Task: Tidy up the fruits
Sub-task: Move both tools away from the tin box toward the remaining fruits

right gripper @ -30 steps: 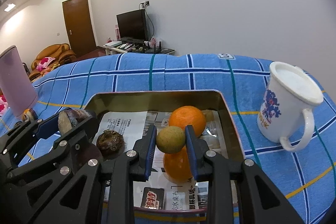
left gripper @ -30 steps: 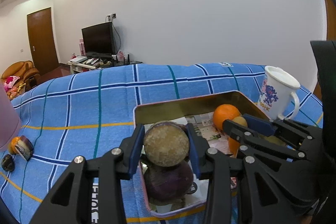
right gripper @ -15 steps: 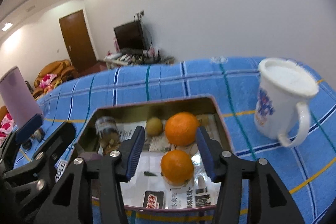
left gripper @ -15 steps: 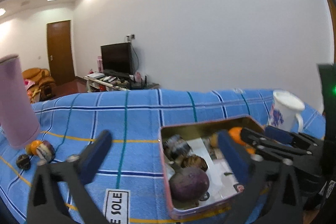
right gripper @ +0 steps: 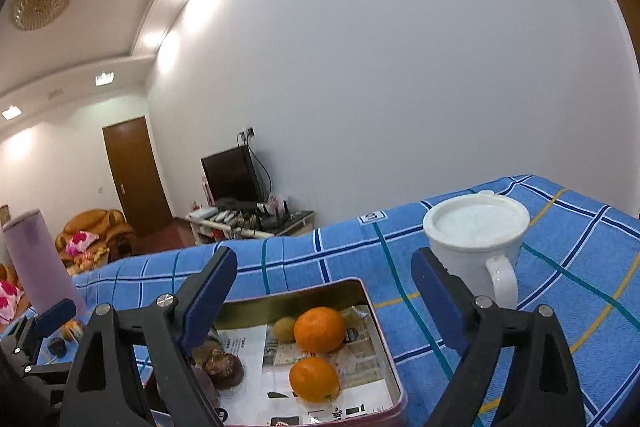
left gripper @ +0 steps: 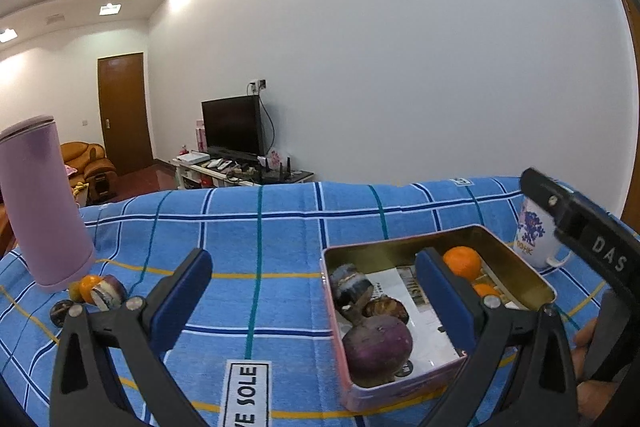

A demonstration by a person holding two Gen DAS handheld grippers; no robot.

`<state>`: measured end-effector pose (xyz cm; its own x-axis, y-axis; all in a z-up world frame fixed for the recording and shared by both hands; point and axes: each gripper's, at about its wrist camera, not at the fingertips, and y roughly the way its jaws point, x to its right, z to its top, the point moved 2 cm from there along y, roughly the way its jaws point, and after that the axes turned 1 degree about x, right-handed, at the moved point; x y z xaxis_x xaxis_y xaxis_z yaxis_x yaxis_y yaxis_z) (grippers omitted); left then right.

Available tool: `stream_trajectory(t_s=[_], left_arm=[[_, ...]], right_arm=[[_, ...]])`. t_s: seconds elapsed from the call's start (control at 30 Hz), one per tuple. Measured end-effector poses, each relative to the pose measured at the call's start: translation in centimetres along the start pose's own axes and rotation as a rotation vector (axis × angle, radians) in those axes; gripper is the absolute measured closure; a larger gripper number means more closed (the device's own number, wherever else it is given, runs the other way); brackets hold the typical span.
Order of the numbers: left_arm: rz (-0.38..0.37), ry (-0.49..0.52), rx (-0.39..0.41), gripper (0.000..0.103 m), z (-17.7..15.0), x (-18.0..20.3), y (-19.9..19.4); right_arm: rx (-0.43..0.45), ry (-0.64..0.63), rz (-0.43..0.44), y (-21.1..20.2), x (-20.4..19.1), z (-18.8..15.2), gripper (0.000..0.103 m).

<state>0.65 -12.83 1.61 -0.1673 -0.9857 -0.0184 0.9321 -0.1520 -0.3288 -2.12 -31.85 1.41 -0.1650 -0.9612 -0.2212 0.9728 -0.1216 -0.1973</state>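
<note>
Left wrist view. Left tool (left gripper: 312, 281) has its fingers spread wide apart and holds nothing; it hangs above the blue checked cloth (left gripper: 256, 227) on the bench. The tin (left gripper: 516, 267) sits to the right, lined with newspaper. Inside it, near side: a large purple fruit (left gripper: 378, 345), a small dark wrinkled one (left gripper: 386, 309) just behind, touching it, and a grey-purple cut piece (left gripper: 352, 287) toward the far left corner. Two oranges show partly behind the right finger; the upper orange (left gripper: 462, 262) is clearest. Loose fruit remains at the far left of the cloth, at the foot of the pink tumbler (left gripper: 42, 203): a cut purple piece (left gripper: 106, 290) with an orange bit against it, and a small dark fruit (left gripper: 62, 311) just beside. Judgement: sorting is not finished; these are likely next.

Handling, judged: the small dark fruit is light, round, prone to roll; take it across its widest middle with a gentle close. The cut piece is soft on its open face; grip on the rind sides, not the flesh.

Right wrist view. Right tool (right gripper: 324, 287) likewise spread apart, empty, hovering over the tin's near end. In the tin (right gripper: 368, 303): two oranges, far (right gripper: 320, 329) and near (right gripper: 314, 379), a small yellow-green fruit (right gripper: 285, 329) touching the far orange's left, a dark fruit (right gripper: 224, 369) lower left. White lidded mug (right gripper: 476, 239) stands right of the tin, close to the right finger; risk of a knock on any sideways swing. Oranges: firm, slightly slick peel, moderate weight; grip at the equator.
</note>
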Motion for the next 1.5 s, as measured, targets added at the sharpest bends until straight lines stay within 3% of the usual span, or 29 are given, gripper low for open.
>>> stream_trajectory(t_s=[0.2,0.33,0.5,0.8,1.5], left_arm=[[0.043,0.043,0.029,0.000,-0.5,-0.1,-0.5],[0.051,0.078,0.036,0.000,-0.7,0.2,-0.8],[0.045,0.050,0.029,0.000,-1.1,-0.7,-1.2],[0.047,0.008,0.016,0.000,-1.6,-2.7,-2.0],[0.093,0.069,-0.026,0.000,-2.4,-8.9,-2.5]], right_arm=[[0.090,-0.070,-0.058,-1.8,-0.7,0.1,0.013],[0.079,-0.084,-0.065,-1.9,-1.4,-0.2,0.013],[0.090,-0.076,-0.078,-2.0,-2.0,-0.1,0.013],[0.075,-0.088,-0.070,-2.6,-4.3,-1.0,0.013],[-0.025,-0.118,-0.083,-1.8,-9.7,-3.4,0.013]])
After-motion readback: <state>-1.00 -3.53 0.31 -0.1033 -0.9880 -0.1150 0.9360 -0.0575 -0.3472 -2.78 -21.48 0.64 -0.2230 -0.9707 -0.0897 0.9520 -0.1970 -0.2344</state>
